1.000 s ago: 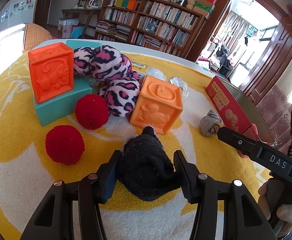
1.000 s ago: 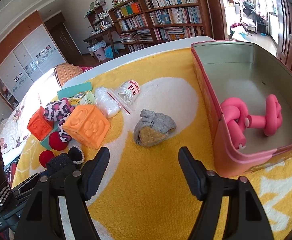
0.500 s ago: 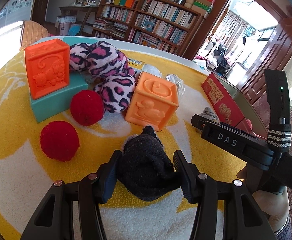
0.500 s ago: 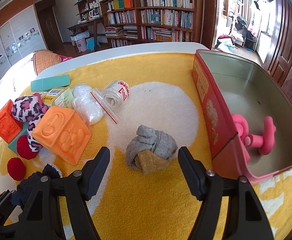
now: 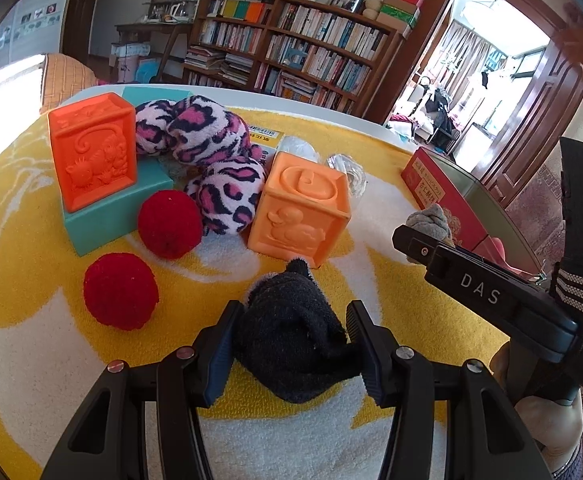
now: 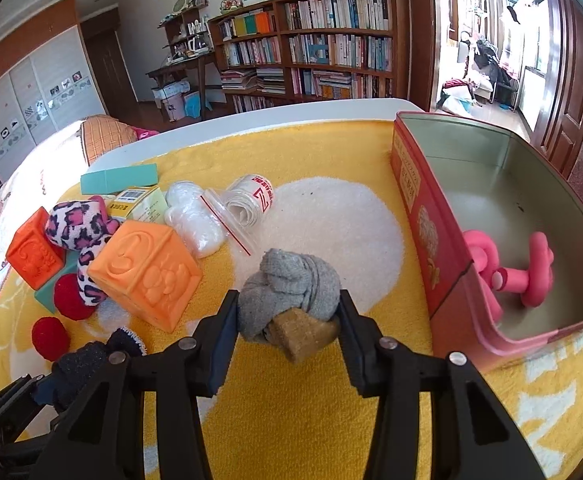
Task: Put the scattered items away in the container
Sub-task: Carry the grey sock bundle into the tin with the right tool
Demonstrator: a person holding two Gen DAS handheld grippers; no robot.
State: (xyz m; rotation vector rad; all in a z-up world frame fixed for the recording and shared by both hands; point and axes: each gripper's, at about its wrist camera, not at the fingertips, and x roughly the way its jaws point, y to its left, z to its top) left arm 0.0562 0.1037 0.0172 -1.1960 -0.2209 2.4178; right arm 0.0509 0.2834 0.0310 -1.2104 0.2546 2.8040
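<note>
Left gripper [image 5: 291, 344] clamped on black fuzzy knotted sock [image 5: 291, 344], resting on yellow-and-white towel [image 5: 19, 248] near front edge; Right gripper [image 6: 287, 316]: jaws just closing, now pressing both sides of grey-and-tan rolled sock bundle [image 6: 291, 288] on towel, just left of red open metal tin [image 6: 427, 240]; Pink knotted rubber toy [image 6: 507, 272] lies inside tin; Far left: light orange embossed cube [image 5: 303, 212], darker orange cube [image 5: 91, 152] on teal box [image 5: 107, 216], two red pom-pom balls [image 5: 169, 224], pink leopard-print plush [image 5: 211, 152]
</note>
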